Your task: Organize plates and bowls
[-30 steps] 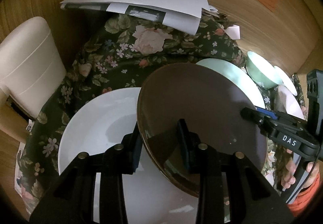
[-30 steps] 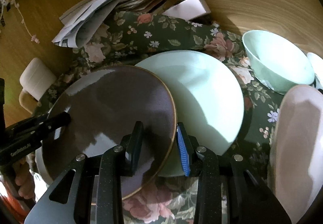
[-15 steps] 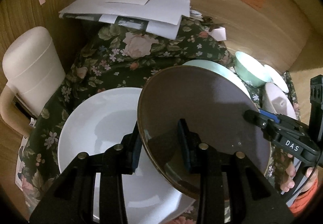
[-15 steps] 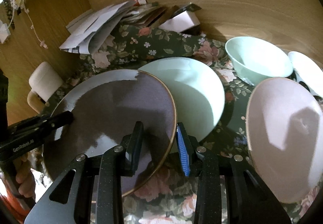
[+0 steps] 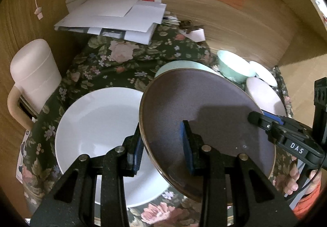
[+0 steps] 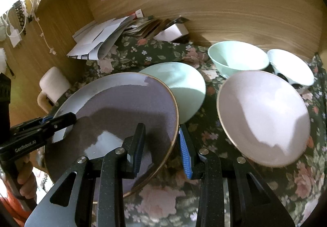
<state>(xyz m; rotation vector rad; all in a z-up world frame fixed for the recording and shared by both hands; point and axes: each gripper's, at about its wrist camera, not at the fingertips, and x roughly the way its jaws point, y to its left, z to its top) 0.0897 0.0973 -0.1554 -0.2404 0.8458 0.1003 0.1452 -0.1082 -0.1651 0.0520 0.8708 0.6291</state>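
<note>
The left gripper (image 5: 163,145) is clamping the near-left rim of the brown plate (image 5: 204,124), one pad under the rim and one on the upper face. The right gripper (image 6: 161,145) is pinching the opposite rim of the same brown plate (image 6: 114,116), one pad on the face, the other outside the gold edge. Both sets of jaws are standing narrow around the rim, and the plate is hanging tilted in the air between them, clear of the floral tablecloth (image 5: 126,63).

Below the plate's left edge, a white plate (image 5: 98,124) is lying flat on the cloth, with nothing in it. Behind the brown plate, a mint plate (image 6: 184,83) is resting on the cloth, partly covered by the held plate. To the right, a pale pink plate (image 6: 263,116) is sitting empty, just in front of a mint bowl (image 6: 237,59) and a white bowl (image 6: 290,65), which are standing side by side near the wooden wall; both bowls are looking empty.

At the far edge, a stack of papers (image 5: 114,16) is leaning against the wall, and a cream jug (image 5: 32,75) with a handle is standing off the table's left side. A hand (image 6: 26,178) is gripping the left tool's handle.
</note>
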